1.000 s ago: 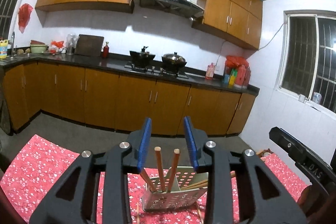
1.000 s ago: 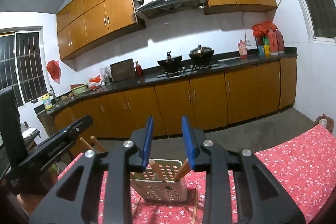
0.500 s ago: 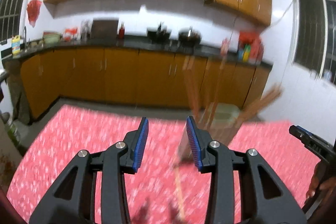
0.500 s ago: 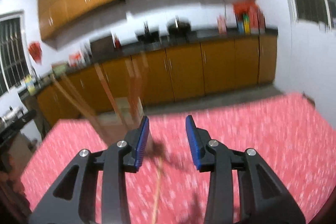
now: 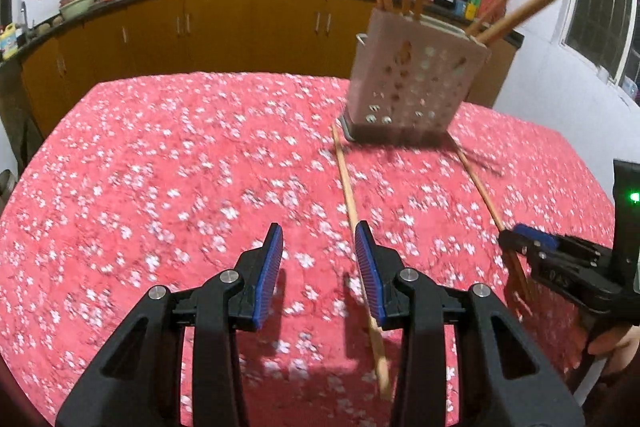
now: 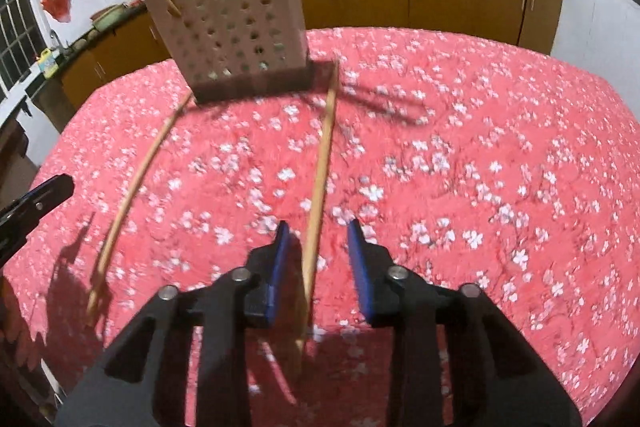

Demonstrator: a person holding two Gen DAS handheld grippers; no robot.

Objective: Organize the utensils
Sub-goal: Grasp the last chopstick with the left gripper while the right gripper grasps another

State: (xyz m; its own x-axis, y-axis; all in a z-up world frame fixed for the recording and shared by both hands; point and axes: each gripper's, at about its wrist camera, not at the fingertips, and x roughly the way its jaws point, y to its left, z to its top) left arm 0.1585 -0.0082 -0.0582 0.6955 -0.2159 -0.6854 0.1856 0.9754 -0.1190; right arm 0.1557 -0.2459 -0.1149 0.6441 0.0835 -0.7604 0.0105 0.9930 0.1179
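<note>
A perforated beige utensil holder [image 5: 416, 83] [image 6: 228, 27] stands on the red flowered tablecloth [image 5: 160, 167] with several wooden chopsticks upright in it. Two loose chopsticks lie on the cloth in front of it. My left gripper [image 5: 320, 259] is open just left of one chopstick [image 5: 346, 187], which runs under its right finger. My right gripper [image 6: 318, 255] is closing around the other chopstick [image 6: 322, 155], which lies between the jaws near the left pad, untouched by either pad. In the left wrist view the right gripper [image 5: 520, 237] sits low over that chopstick [image 5: 480, 187].
The left-hand chopstick [image 6: 136, 183] shows in the right wrist view, with a black finger [image 6: 44, 193] of my left gripper at the edge. A person's hand [image 5: 612, 343] holds the right gripper. Orange kitchen cabinets [image 5: 224, 27] and a dark counter run behind the table.
Both grippers have dropped and tilted down from facing the kitchen to facing the tablecloth. The holder now sits high in both views. The right jaws have narrowed around a loose chopstick.
</note>
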